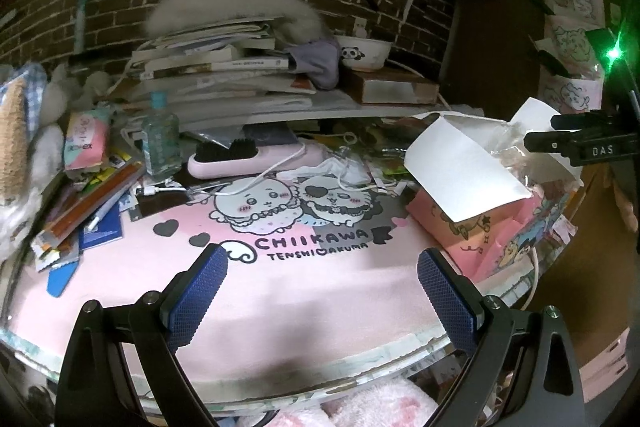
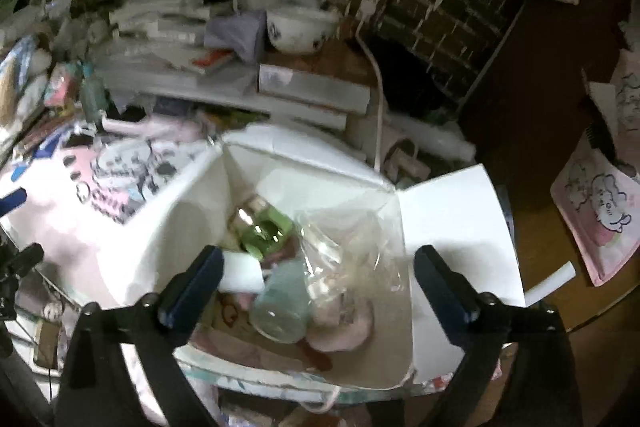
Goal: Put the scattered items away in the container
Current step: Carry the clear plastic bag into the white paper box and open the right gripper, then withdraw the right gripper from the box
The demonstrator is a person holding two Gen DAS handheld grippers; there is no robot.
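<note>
White box (image 2: 312, 163) flaps up, green bottle (image 2: 260, 223) inside, seen only from right wrist. Right tongs (image 2: 316, 279) released above box; left tongs (image 1: 322, 279) released, empty.

The right gripper (image 2: 316, 279) hangs over an open white box (image 2: 192, 211), jaws spread wide with nothing pressed between them. Inside the box lie a green bottle (image 2: 260, 227) at twelve o'clock from the gripper, a pale bottle (image 2: 280, 311) below it, and clear plastic (image 2: 352, 247) at two o'clock.
</note>
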